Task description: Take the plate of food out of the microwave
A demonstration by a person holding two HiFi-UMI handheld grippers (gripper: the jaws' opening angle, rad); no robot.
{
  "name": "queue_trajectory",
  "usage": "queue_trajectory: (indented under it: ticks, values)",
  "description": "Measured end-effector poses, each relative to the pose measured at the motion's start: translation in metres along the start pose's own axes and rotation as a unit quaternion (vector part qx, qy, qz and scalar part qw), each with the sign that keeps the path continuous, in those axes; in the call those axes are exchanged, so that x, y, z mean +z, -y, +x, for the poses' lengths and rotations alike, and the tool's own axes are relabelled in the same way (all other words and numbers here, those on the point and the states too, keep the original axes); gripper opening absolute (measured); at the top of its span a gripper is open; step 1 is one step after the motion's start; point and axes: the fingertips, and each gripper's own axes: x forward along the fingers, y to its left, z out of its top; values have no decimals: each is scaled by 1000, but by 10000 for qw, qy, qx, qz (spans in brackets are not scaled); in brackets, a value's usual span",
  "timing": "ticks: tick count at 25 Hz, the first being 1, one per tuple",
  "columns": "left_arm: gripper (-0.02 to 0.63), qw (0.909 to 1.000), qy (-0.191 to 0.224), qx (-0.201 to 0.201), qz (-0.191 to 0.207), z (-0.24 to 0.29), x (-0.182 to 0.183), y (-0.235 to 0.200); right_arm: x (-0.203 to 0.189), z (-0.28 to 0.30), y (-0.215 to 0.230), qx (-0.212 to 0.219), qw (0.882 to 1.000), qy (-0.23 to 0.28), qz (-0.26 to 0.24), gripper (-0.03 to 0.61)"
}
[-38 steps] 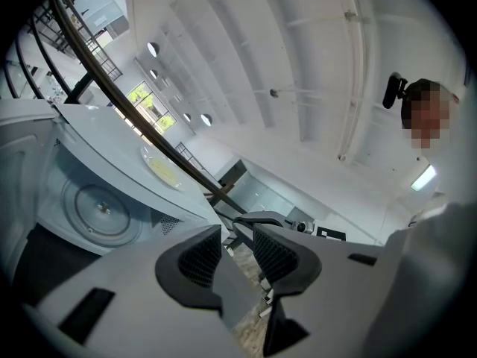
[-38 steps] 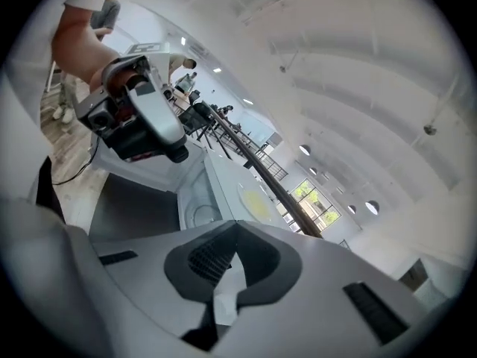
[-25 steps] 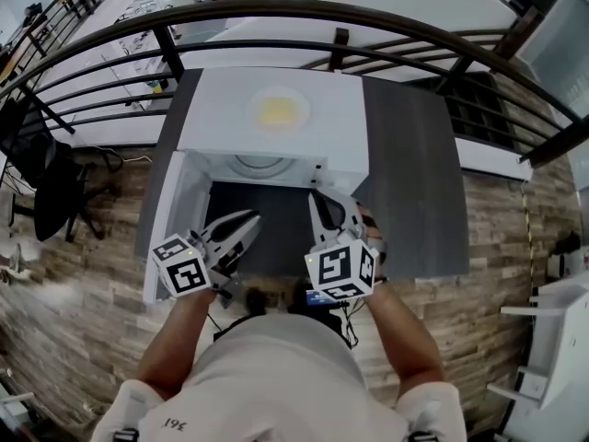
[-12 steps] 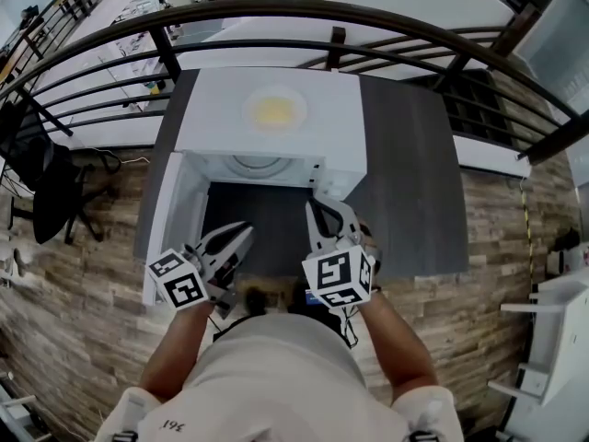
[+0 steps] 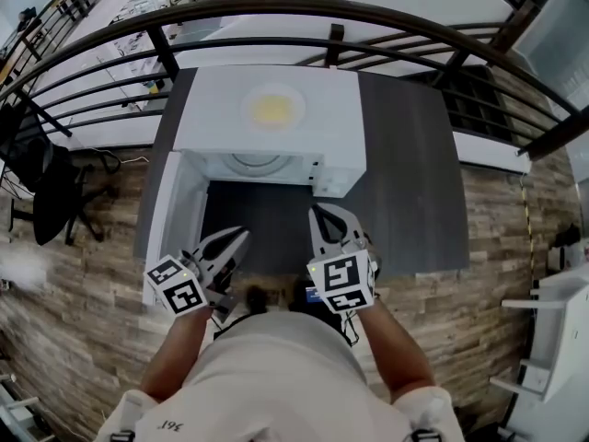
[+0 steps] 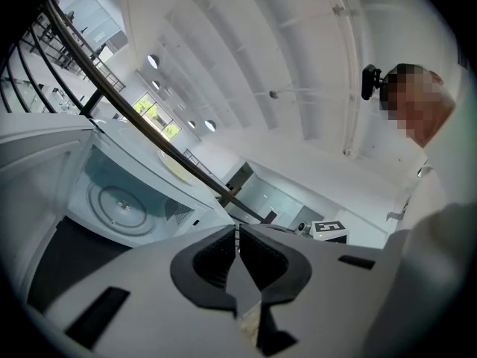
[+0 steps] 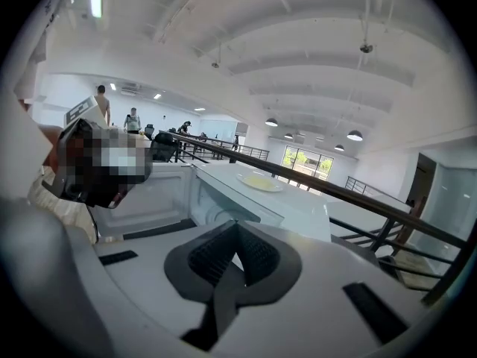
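Note:
A white plate of yellow food (image 5: 273, 110) sits on top of the white microwave (image 5: 213, 109), also visible as the plate (image 7: 260, 182) in the right gripper view. The microwave door (image 5: 166, 219) stands open to the left, and the cavity shows only its bare glass turntable (image 6: 119, 203). My left gripper (image 5: 241, 234) is held in front of the open cavity; its jaws have just been closing and meet with nothing between them (image 6: 237, 228). My right gripper (image 5: 317, 212) hangs beside it, shut and empty (image 7: 237, 224), short of the microwave's front right corner.
The microwave stands on a dark table (image 5: 405, 182) against a curved black railing (image 5: 368, 17). A black chair (image 5: 51, 191) is on the wooden floor at the left. People (image 7: 100, 103) stand far off behind the railing.
The left gripper's jaws have closed from a clear gap to touching. Both grippers have drawn back a little from the microwave, and the right one has rolled slightly.

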Motion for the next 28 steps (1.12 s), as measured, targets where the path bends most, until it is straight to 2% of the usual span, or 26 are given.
queue_trajectory:
  ticks: [6,14,20,28]
  values:
    - [6,9999,41,145,38,-8,-1,-1,-5,-6,-3,160,9981,-100,581,2]
    - [6,9998,31,181,36,-1,-6,-12,-23,1,6,124,9936,-130,1114,0]
    - [6,9999,-42,135,0,4,-16,-13,-32,-3,17,12,9910,-147,1333,0]
    - [6,9999,-127,64,-43,8,-25,-13,-38,-4,25,-126,9919,-174,1251,0]
